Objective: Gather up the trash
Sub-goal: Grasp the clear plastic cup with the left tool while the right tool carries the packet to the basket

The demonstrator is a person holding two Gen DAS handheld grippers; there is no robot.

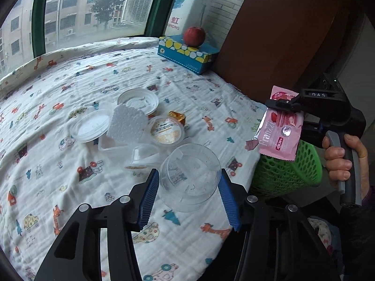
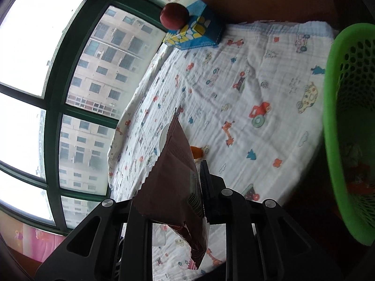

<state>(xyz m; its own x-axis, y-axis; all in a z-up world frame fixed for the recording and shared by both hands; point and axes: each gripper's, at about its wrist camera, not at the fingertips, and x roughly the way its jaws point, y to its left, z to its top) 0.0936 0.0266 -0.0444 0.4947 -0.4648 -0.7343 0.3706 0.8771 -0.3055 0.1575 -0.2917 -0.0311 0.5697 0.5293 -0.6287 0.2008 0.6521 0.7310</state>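
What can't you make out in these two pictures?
- Green basket contents: right wrist view, blurred and cut off by the edge.
- Wrapper print: right wrist view, shadowed; the left wrist view shows it.
- Small print on the round lid: left wrist view, too small.
- Whether the blue pads touch the clear cup: unclear.

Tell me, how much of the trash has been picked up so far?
Some litter already lies in the green basket. In hand: the right gripper pinches a pink wrapper beside the basket, and the left gripper straddles a clear plastic cup. Left on the cloth: lids, tubs, white foam and a gold wrapper.
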